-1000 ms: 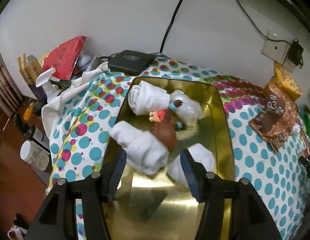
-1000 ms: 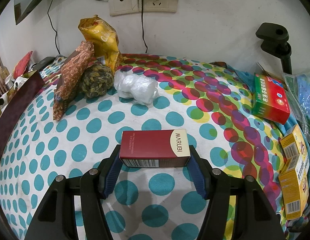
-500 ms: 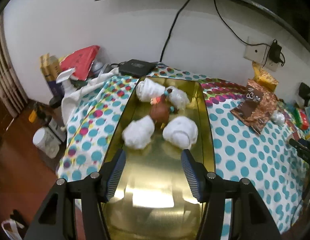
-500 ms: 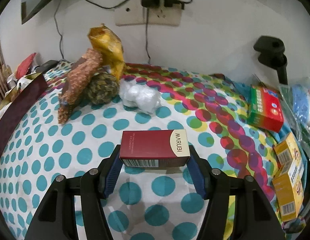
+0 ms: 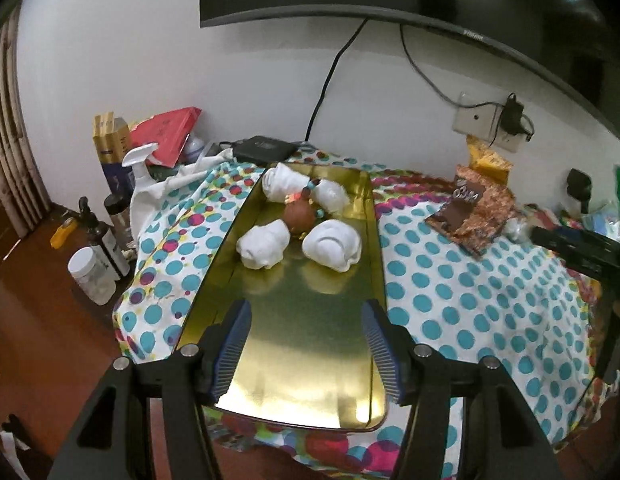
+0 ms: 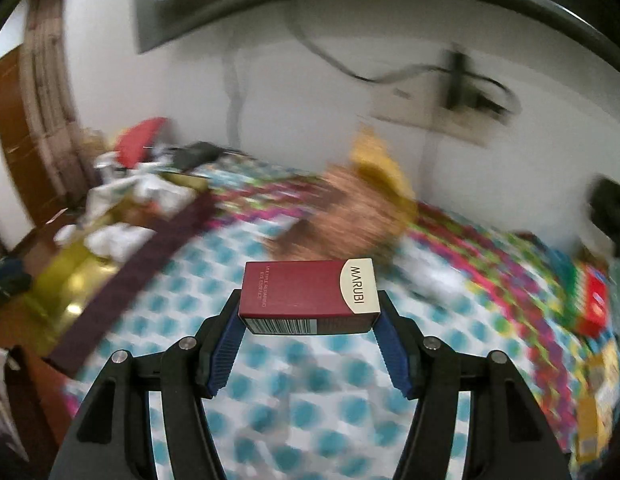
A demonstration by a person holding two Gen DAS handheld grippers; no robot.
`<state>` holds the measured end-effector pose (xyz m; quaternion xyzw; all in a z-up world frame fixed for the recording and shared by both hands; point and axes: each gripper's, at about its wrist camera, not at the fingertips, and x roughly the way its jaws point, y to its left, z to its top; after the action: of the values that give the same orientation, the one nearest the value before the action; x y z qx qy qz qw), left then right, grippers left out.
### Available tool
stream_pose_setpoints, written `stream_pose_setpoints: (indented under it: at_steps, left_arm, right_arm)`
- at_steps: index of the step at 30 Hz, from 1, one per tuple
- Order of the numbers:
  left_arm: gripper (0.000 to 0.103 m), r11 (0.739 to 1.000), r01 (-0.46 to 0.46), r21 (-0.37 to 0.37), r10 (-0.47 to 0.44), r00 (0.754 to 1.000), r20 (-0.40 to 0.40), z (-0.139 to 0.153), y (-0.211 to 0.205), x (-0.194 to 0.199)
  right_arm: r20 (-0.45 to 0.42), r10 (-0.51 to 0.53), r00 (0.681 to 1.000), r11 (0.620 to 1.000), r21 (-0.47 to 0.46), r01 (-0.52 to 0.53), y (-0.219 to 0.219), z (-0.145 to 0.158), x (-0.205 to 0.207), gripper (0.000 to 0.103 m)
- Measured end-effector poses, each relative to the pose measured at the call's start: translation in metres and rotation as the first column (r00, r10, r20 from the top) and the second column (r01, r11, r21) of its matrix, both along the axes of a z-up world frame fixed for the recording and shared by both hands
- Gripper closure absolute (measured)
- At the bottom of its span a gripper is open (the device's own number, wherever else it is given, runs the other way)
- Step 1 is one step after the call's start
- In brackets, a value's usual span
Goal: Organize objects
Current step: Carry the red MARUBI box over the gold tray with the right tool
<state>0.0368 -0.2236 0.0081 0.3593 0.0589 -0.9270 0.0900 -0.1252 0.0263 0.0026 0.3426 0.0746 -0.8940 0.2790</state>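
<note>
Dark red rectangular cardboard box with cream "MARUBI" end panel (image 6: 310, 298) is pinched end-to-end by the right gripper (image 6: 307, 344), carried clear above the polka-dot tablecloth (image 6: 269, 380). Left gripper (image 5: 307, 344) is held with jaws spread, nothing between them, over the near end of the gold metal tray (image 5: 310, 384).

Risks, as judged:
- Box is gripped only low on its ends; a slip or tilt is likely under a fast swing.
- Tray's near end overhangs the table edge; it could be tipped by a heavy placement.
- White cloth rolls (image 5: 263, 244) at the far end could be knocked.
</note>
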Motion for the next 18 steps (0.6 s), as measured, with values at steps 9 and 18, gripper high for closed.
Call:
stream_pose_setpoints:
  at_steps: [9, 18]
  left_arm:
    - [0.044, 0.995, -0.077, 0.06, 0.077, 0.997, -0.012, 0.003, -0.03, 0.016]
    - [0.044, 0.988, -0.137, 0.075, 0.138, 0.99, -0.006, -0.001, -0.061, 0.034]
  right_arm:
    - [0.069, 0.274, 0.959, 0.962, -0.009, -0.274, -0.16, 0.003, 0.004, 0.043]
    - [0.132, 0.349, 0.928, 0.919, 0.144, -0.367, -0.252, -0.03, 0.005, 0.043]
